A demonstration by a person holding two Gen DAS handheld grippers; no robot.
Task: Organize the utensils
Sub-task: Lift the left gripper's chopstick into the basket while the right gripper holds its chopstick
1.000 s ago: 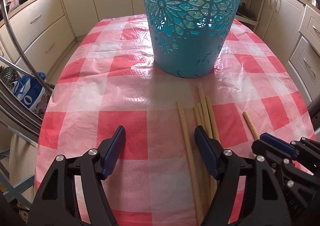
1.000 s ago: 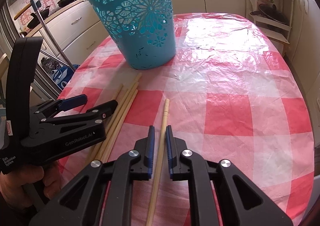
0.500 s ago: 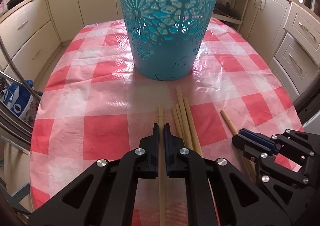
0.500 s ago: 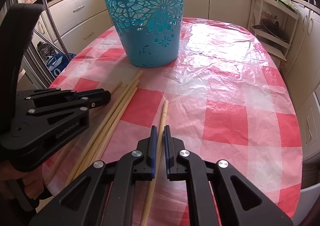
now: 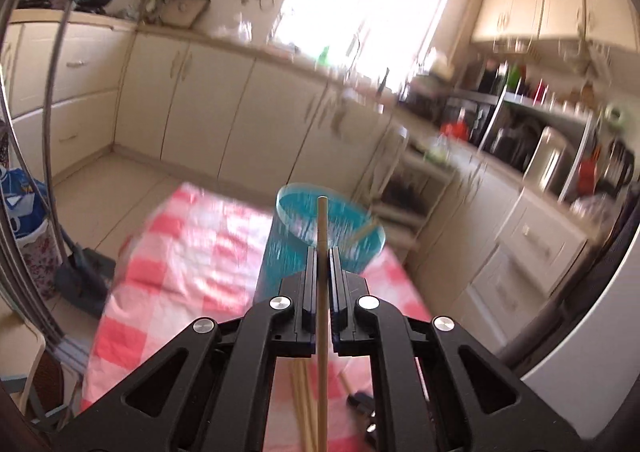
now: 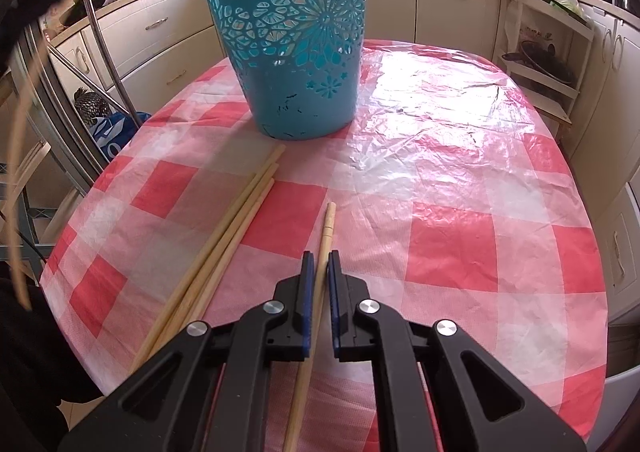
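My left gripper (image 5: 321,256) is shut on a wooden chopstick (image 5: 321,292) and holds it high above the table, its tip over the open mouth of the teal basket (image 5: 320,248); the view is blurred. One chopstick (image 5: 362,231) leans inside the basket. My right gripper (image 6: 320,264) is shut on another chopstick (image 6: 325,228) that lies on the tablecloth. Three more chopsticks (image 6: 232,219) lie side by side left of it, pointing at the teal cut-out basket (image 6: 296,39).
The oval table has a red and white checked cloth (image 6: 460,187) under clear plastic. Kitchen cabinets (image 6: 160,27) stand around it, a shelf rack (image 6: 536,59) at the right. A metal frame (image 6: 80,99) and blue bag (image 6: 112,131) stand off the left edge.
My left gripper closed on a chopstick and lifted it up high over the basket. My right gripper stays shut on its chopstick on the table.
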